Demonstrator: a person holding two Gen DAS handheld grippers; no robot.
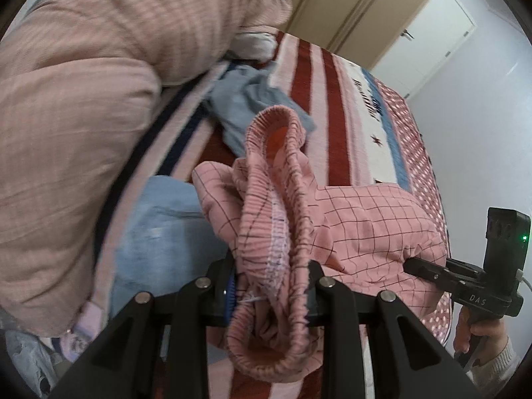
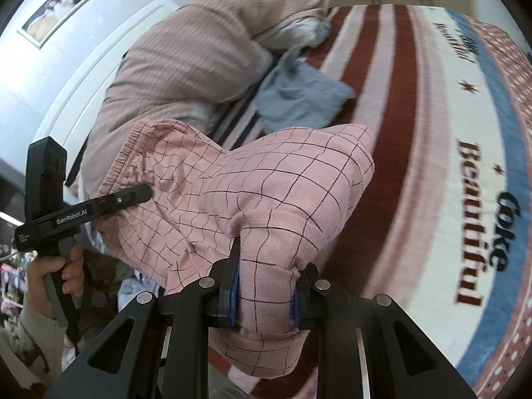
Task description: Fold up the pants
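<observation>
A bed covered by a plush blanket (image 2: 415, 106) in red and white stripes, with a blue band, a dotted pink border and dark lettering, fills most of both views. Behind it stand a pale wall, cream wardrobe doors (image 1: 352, 6) with long handles and a white door (image 1: 429, 36) in the left wrist view; a framed picture (image 2: 53, 13) hangs on the wall in the right wrist view. A bulky, ribbed pink duvet (image 1: 83, 106) is heaped along the bed's far side, with a crumpled grey-blue garment (image 2: 299, 96) lying just beside it on the stripes. The pink pants with a thin dark grid (image 2: 239, 179) hang bunched above the blanket's middle, carried between the two black tools. The left gripper (image 1: 271, 296) pinches the gathered elastic waistband (image 1: 279, 199); the right gripper (image 2: 266, 299) is clamped on a folded wad of the fabric. A hand (image 2: 56, 276) grips the left tool's handle.
</observation>
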